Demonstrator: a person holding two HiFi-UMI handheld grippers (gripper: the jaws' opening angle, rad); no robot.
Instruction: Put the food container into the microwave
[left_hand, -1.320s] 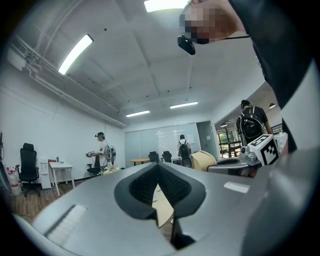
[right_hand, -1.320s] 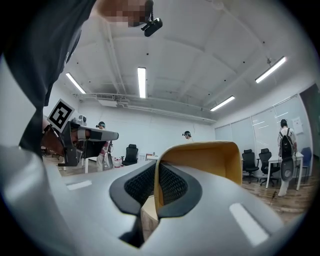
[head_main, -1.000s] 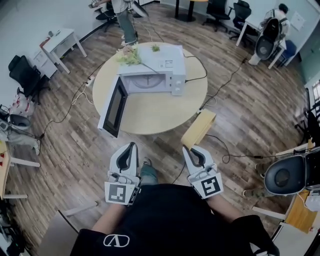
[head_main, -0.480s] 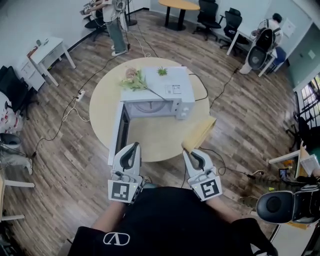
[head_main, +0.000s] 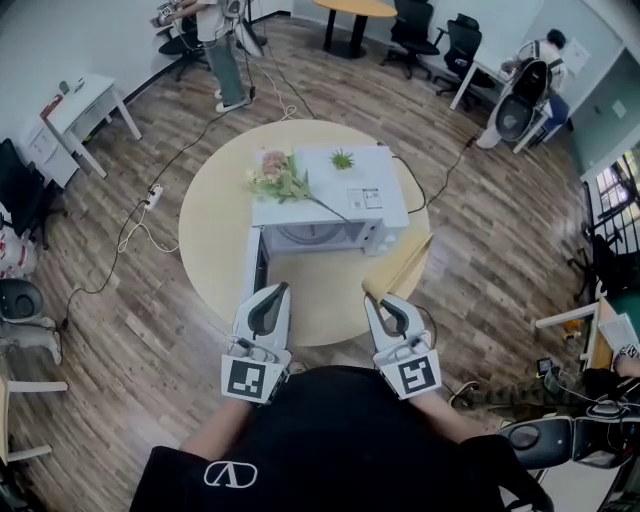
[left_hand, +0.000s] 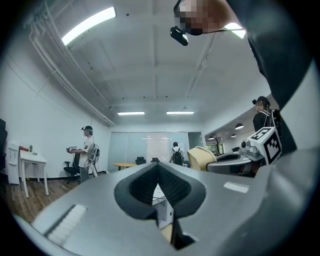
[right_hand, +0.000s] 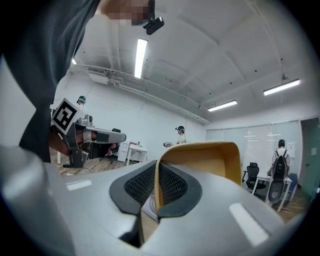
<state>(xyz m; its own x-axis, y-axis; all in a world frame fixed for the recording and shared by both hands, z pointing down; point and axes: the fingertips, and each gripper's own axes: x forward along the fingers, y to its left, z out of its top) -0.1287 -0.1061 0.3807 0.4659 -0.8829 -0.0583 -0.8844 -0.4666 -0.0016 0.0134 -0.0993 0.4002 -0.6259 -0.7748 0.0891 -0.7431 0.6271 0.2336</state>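
- A round wooden worktop (head_main: 215, 225) stood on a wood floor, seen from above by the person holding the two grippers.
- A white microwave (head_main: 335, 195) sat near the middle of the worktop, a little toward the right edge, with its opening facing the near edge.
- The microwave's door (head_main: 254, 272) stood open on its left side, swung out toward the near edge and seen edge-on.
- A bunch of flowers (head_main: 280, 180) and a small green plant (head_main: 343, 158) lay on top of the microwave.
- The right gripper (right_hand: 156, 170) was clamped on one wall of the tan container (head_main: 402, 266), with one pad inside it and one outside.
- The container hung over the near right edge of the worktop, just in front of the microwave's right front corner and outside it. Whether it touched the worktop could not be told.
- The left gripper (left_hand: 157, 167) had its jaws together with nothing between them. It pointed at the near edge, just in front of the open door.
- Both grippers sat side by side in front of the person's dark shirt.
- Cables ran from the worktop across the floor.
- Beyond the far edge were desks, office chairs and other people: one stood at the far left, and one wearing a backpack was at the far right.
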